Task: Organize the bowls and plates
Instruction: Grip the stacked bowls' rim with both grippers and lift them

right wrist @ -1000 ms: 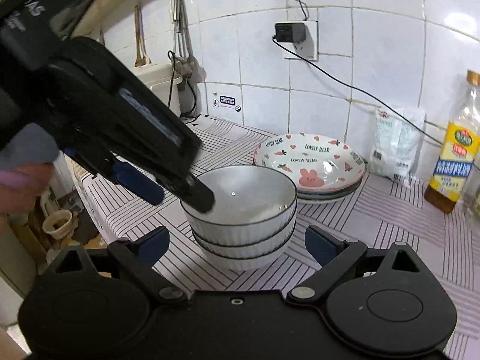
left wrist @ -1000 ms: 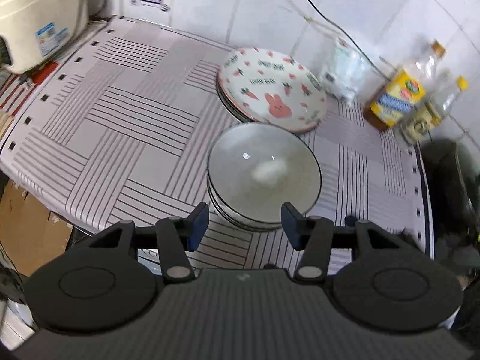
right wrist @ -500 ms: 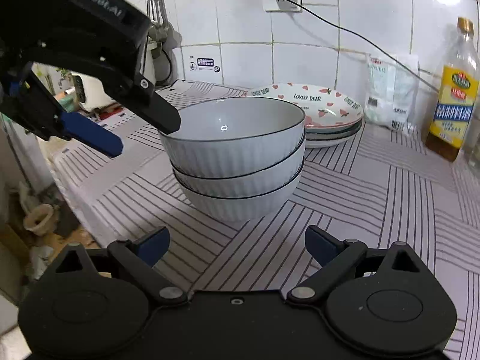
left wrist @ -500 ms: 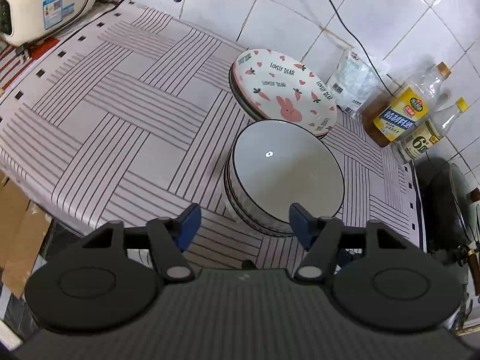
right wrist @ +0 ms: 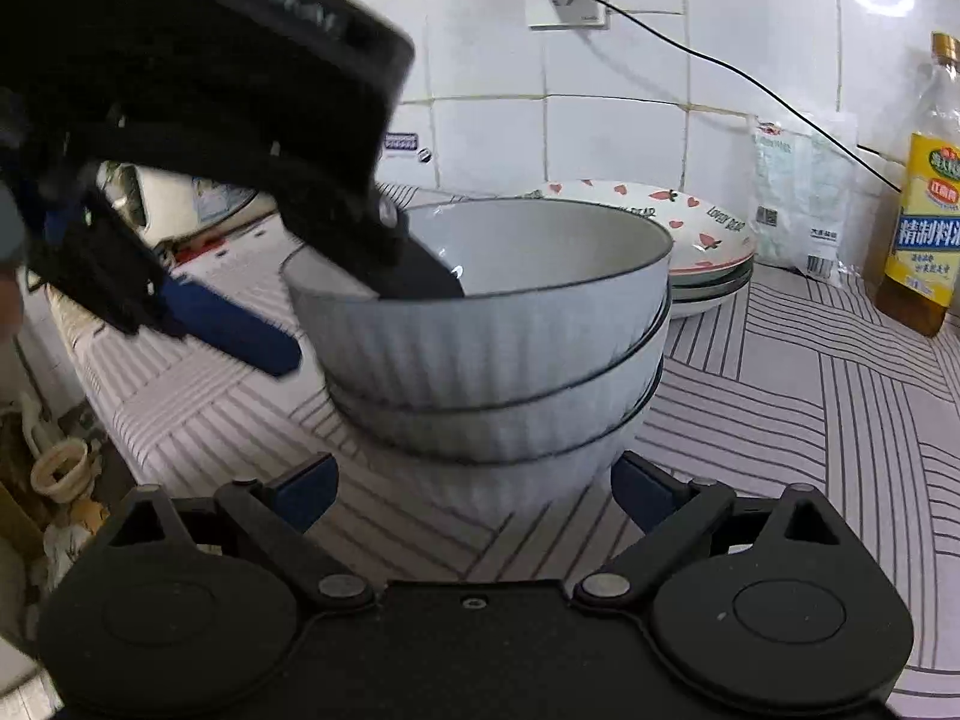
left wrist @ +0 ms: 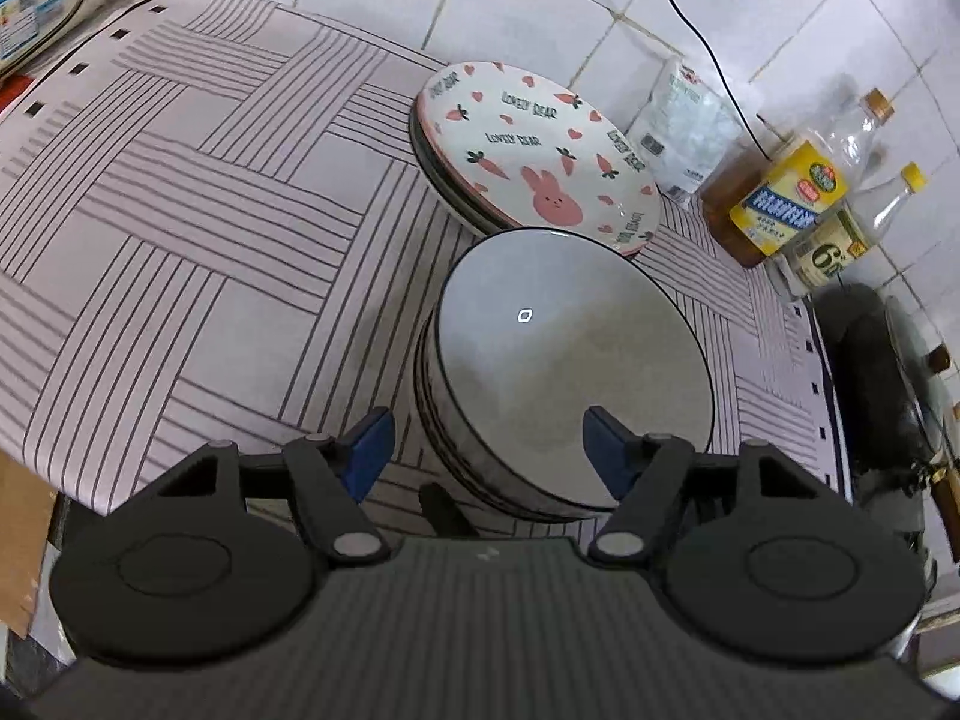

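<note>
You are bringing left gripper (left wrist: pixel 483 447) over top grey ribbed bowl (right wrist: pixel 480 312) near rim, jaws just opening, gripping nothing; right gripper (right wrist: pixel 474 489) open. Be squeezing slowly.

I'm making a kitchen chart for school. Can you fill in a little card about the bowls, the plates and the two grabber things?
bowls: stack of bowls, three white ribbed ones, nested
plates: stack of plates, bunny plate on top, behind the bowls
surface: striped cloth
left hand-held gripper: jaws just opened wider, straddling the top bowl's rim, one finger inside, no grip seen
right hand-held gripper: open, low beside the bottom bowl
by the wall: oil bottle, white bag
</note>
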{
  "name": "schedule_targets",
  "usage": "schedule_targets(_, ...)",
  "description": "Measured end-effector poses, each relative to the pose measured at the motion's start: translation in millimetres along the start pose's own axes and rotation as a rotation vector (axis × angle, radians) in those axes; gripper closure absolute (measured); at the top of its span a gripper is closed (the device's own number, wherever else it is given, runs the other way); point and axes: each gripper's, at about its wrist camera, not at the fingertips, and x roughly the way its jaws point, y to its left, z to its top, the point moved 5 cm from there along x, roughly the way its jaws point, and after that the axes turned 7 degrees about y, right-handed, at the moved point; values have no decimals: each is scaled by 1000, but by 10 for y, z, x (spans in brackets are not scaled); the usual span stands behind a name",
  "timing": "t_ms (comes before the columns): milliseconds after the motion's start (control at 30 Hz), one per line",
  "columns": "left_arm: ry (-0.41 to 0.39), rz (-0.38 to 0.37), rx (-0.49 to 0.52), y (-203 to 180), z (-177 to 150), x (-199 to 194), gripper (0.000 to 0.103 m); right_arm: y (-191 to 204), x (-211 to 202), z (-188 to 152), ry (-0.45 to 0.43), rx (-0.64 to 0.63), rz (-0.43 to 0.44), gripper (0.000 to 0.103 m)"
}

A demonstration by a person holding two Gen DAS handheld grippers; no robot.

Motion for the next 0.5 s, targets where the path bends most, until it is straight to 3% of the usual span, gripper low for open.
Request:
schedule_targets(367,61,-31,3,60,25,189,46,-103,218,92,-1,49,53,0)
schedule_targets(500,75,-52,-80,196,58,309,47,-145,283,120,15,74,86,0)
